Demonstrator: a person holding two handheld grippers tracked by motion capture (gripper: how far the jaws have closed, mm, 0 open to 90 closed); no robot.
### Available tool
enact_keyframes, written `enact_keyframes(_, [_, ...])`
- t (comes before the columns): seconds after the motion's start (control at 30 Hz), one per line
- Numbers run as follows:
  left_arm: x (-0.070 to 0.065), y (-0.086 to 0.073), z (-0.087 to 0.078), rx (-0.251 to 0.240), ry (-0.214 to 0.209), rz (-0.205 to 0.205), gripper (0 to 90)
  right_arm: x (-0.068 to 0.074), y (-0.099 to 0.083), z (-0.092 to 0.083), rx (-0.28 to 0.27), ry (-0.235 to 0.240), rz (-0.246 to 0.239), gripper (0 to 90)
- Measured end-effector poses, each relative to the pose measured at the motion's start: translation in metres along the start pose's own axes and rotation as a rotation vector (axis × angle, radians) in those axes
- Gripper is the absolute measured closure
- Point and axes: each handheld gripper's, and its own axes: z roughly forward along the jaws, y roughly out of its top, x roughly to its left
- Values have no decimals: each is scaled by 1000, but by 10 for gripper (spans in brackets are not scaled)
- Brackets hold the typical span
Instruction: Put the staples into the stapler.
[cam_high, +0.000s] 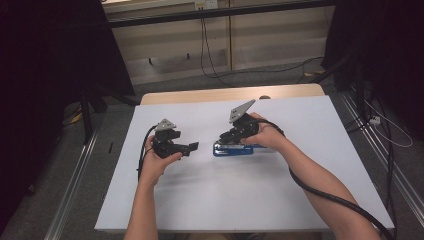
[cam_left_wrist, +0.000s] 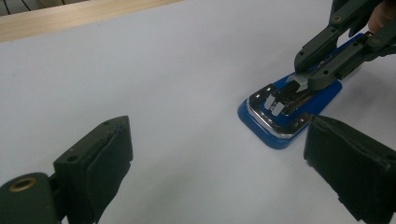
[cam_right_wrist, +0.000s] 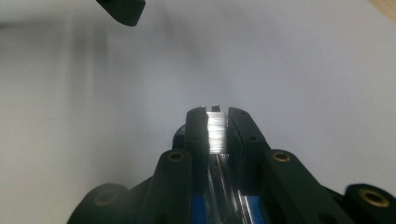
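Note:
A blue stapler (cam_high: 235, 150) lies opened flat near the middle of the white table top (cam_high: 200, 200), its chrome staple channel (cam_left_wrist: 280, 105) facing up. My right gripper (cam_high: 222, 137) reaches down over it, and its jaws are shut on a short silvery strip of staples (cam_right_wrist: 216, 133) held just above the channel. The left gripper view shows that gripper (cam_left_wrist: 303, 79) with the strip at its tip over the stapler (cam_left_wrist: 273, 140). My left gripper (cam_high: 192, 147) hovers a little to the stapler's left. It is open, with only bare table between its wide-set pads (cam_left_wrist: 112, 154).
The white top ends at a wooden table edge (cam_high: 200, 95) at the back. Beyond it are the floor, cables and dark stands. A tip of the left gripper's jaw (cam_right_wrist: 123, 9) shows at the top of the right gripper view.

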Motion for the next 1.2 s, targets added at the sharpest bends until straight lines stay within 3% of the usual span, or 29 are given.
enact_keyframes(0.6, [1,-1,-1,-3,-2,-12,81,-5,-2,4,10,25,-49,793])
enact_keyframes(1.2, [1,-1,1,-4,-5,-17,79,-5,-4,7,12,29,-63,792])
